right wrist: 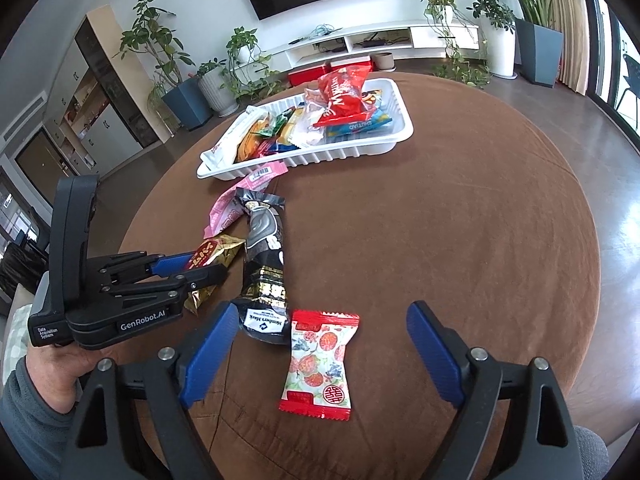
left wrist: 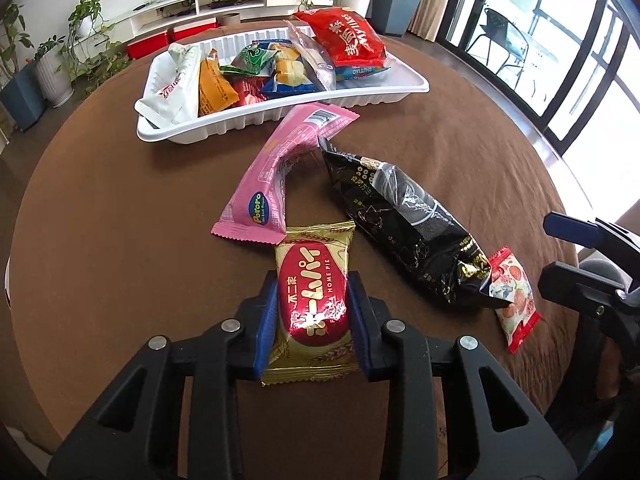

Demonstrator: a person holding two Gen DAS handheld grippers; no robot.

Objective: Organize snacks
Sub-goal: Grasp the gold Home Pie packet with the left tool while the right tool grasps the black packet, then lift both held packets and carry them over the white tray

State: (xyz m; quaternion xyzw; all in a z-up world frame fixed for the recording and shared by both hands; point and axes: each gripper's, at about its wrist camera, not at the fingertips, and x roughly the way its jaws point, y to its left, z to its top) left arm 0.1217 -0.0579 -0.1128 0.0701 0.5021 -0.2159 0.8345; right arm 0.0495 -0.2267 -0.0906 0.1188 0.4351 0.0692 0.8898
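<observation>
- Left wrist view: left gripper (left wrist: 312, 312) has its blue pads against both long sides of the gold-and-red Home Pie packet (left wrist: 314, 304), clamped on it; packet lies flat on the brown tablecloth (left wrist: 120, 208).
- Step in hand, my read: lift the pie packet and carry it to the white tray (left wrist: 256, 120), which sits well ahead of the left gripper, past the pink packet.
- To do it well: keep the squeeze light, since a foil wrapper crumples and the pie inside probably crushes; lift straight up first, because the packet's far end touches the pink Potoro packet (left wrist: 276, 168) and could drag it.
- Tray's right end, beyond the red Mylikes bag (left wrist: 348, 36), looks barest, so it's a likely drop spot.
- Right gripper (right wrist: 320, 354) stands wide apart, holding nothing, with the red-and-white candy packet (right wrist: 320, 364) on the cloth between its fingers, not touched.
- Black Member's Mark bag (right wrist: 264, 268) lies just ahead-left of the right gripper, one end touching the candy packet.
- Counts, largest first: one tray; one black bag; one pink packet; one pie packet; one candy packet, so four snacks loose on the cloth.
- Tray holds roughly eight snacks; overlap makes the exact count unclear.
- Two grippers.
</observation>
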